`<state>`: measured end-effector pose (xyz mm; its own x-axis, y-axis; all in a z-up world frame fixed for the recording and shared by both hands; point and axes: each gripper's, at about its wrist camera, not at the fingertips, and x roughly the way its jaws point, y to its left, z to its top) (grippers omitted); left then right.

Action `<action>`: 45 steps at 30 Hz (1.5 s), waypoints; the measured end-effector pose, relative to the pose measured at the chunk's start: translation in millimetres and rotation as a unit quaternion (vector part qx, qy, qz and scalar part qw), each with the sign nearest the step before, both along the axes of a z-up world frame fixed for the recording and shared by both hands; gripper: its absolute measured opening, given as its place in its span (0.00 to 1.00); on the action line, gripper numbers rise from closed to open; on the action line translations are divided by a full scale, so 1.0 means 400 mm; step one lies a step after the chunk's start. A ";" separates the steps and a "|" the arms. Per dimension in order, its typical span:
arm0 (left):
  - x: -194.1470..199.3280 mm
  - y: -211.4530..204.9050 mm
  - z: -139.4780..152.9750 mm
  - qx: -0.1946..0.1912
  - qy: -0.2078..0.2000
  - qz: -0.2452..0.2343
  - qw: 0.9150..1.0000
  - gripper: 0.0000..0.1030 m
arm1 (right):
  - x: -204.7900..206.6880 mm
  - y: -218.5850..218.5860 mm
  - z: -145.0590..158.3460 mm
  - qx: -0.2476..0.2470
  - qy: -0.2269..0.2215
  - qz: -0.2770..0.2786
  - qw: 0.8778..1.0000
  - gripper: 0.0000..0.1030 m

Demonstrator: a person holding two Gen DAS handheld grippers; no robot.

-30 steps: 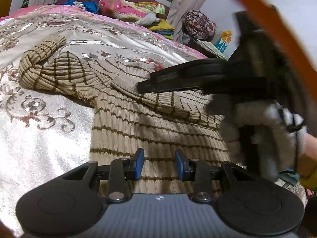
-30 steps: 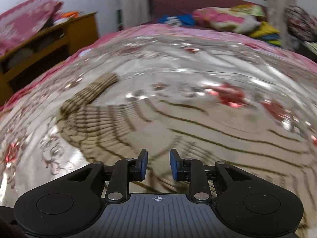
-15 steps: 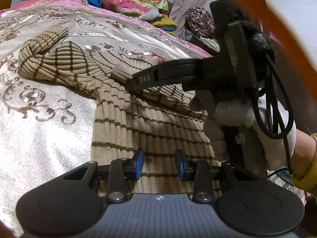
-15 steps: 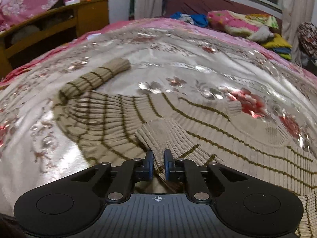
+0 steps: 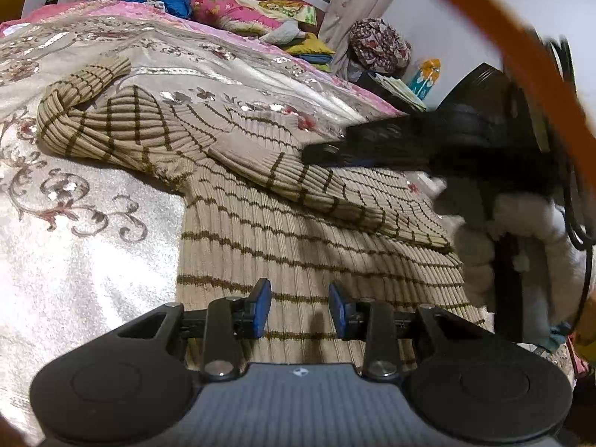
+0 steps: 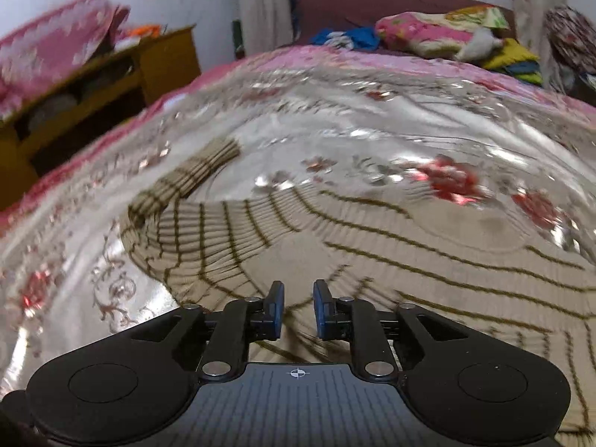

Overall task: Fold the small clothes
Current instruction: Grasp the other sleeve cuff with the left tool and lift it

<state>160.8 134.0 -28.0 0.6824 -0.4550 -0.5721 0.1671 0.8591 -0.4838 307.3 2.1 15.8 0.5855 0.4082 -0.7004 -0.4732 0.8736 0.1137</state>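
A beige ribbed sweater (image 5: 298,246) with thin brown stripes lies flat on the bed. One sleeve (image 5: 290,175) is folded across its chest, and the other sleeve (image 5: 85,85) bends away at the far left. My left gripper (image 5: 300,307) hovers open over the sweater's lower body, nothing between its blue pads. In the left wrist view my right gripper (image 5: 309,152) comes in from the right, held by a white-gloved hand (image 5: 540,246), its tip by the folded sleeve. In its own blurred view the right gripper (image 6: 298,307) is above the sweater (image 6: 409,242), jaws opening and empty.
A shiny silver and pink floral bedspread (image 5: 93,260) covers the bed. Pillows and piled clothes (image 5: 242,15) lie at the far end. A wooden cabinet (image 6: 111,85) stands beyond the bed's left side. An orange cable (image 5: 503,37) crosses the top right.
The right gripper, shut on the sleeve cuff half a second ago, has let go and drawn back to the right. The sleeve stays folded across the chest. The left gripper has not moved.
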 end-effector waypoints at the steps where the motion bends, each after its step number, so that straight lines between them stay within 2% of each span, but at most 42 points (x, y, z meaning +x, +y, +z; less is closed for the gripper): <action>1: 0.003 0.002 0.002 0.001 -0.003 0.002 1.000 0.38 | -0.001 -0.022 0.004 0.003 -0.001 -0.012 1.000 0.19; 4: 0.002 0.008 0.011 0.013 -0.013 0.011 1.000 0.38 | 0.012 -0.078 -0.019 -0.004 0.016 -0.050 0.999 0.19; 7: 0.008 0.030 0.025 0.014 -0.022 0.029 0.999 0.38 | 0.026 -0.104 -0.072 -0.031 0.052 -0.083 0.995 0.20; 11: 0.016 0.089 0.058 0.044 -0.044 0.086 0.994 0.38 | -0.009 -0.115 -0.049 -0.004 0.038 -0.077 0.996 0.21; 16: 0.060 0.182 0.093 0.072 -0.050 0.152 0.985 0.38 | -0.041 -0.128 -0.024 0.022 0.035 -0.061 0.997 0.21; 23: 0.167 0.269 0.113 0.105 -0.032 0.204 0.973 0.38 | -0.077 -0.137 -0.021 0.072 0.059 -0.044 0.995 0.21; 26: 0.208 0.297 0.101 0.090 -0.014 0.222 0.971 0.39 | -0.084 -0.138 -0.026 0.082 0.067 -0.040 0.994 0.21; 27: 0.223 0.303 0.094 0.092 -0.007 0.228 0.969 0.44 | -0.085 -0.140 -0.027 0.086 0.070 -0.039 0.993 0.21; 29: 0.247 0.307 0.083 0.104 0.000 0.238 0.966 0.47 | -0.088 -0.144 -0.029 0.090 0.073 -0.039 0.992 0.21; 34: 0.301 0.328 0.047 0.127 0.031 0.262 0.956 0.48 | -0.093 -0.143 -0.030 0.090 0.075 -0.033 0.992 0.23; 36: 0.311 0.344 0.035 0.119 0.045 0.270 0.954 0.48 | -0.095 -0.141 -0.030 0.095 0.078 -0.030 0.992 0.23; 38: 0.312 0.356 0.028 0.103 0.055 0.268 0.956 0.48 | -0.097 -0.138 -0.032 0.100 0.082 -0.027 0.991 0.23; 39: 0.311 0.360 0.024 0.094 0.058 0.264 0.958 0.47 | -0.098 -0.136 -0.032 0.101 0.083 -0.026 0.991 0.23; 41: 0.309 0.361 0.022 0.086 0.056 0.257 0.961 0.35 | -0.101 -0.131 -0.033 0.102 0.085 -0.022 0.991 0.23; 42: 0.308 0.358 0.023 0.089 0.054 0.255 0.961 0.26 | -0.103 -0.127 -0.034 0.102 0.086 -0.021 0.991 0.23; 45: 0.302 0.350 0.037 0.090 0.039 0.249 0.963 0.19 | -0.106 -0.122 -0.035 0.103 0.088 -0.019 0.991 0.23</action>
